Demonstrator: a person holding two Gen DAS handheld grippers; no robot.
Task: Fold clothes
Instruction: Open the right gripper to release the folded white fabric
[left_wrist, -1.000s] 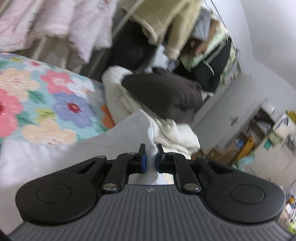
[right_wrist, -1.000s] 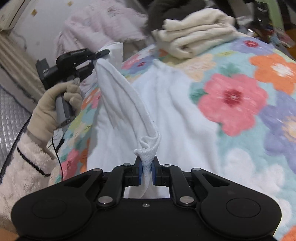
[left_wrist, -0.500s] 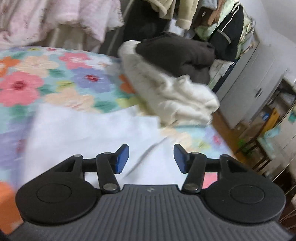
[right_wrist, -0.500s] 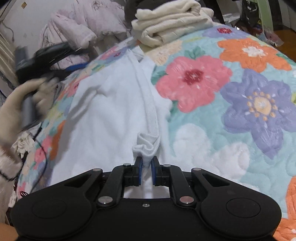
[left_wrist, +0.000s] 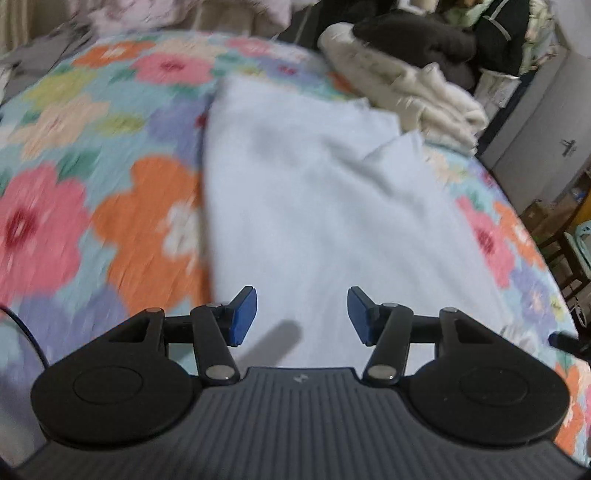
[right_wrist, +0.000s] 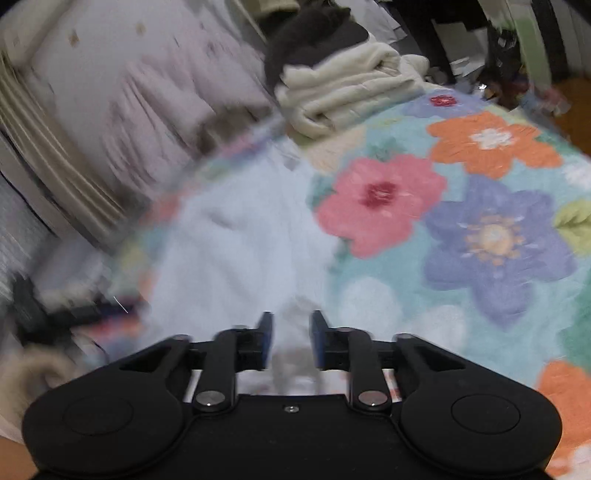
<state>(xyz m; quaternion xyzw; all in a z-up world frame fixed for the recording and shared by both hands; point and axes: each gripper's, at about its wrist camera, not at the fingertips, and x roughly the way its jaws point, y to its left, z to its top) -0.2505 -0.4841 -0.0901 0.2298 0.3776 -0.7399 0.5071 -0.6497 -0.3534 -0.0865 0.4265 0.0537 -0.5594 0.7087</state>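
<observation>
A white garment (left_wrist: 325, 206) lies spread flat on the flowered quilt (left_wrist: 92, 184), folded over lengthwise. My left gripper (left_wrist: 301, 317) is open and empty just above its near end. In the right wrist view the same white garment (right_wrist: 236, 258) lies on the quilt (right_wrist: 480, 229). My right gripper (right_wrist: 291, 339) has its jaws parted, with a bunched bit of the white cloth lying loose between them. The view is blurred by motion.
A stack of folded cream and dark clothes (left_wrist: 402, 81) sits at the far end of the bed, also in the right wrist view (right_wrist: 343, 88). A pink blanket (right_wrist: 129, 92) lies beyond the bed's left side. Cabinets (left_wrist: 535, 129) stand to the right.
Both grippers let go of the white garment: the left opened first and pulled back, then the right opened. The lifted edge has dropped and the garment now lies flat on the quilt.
</observation>
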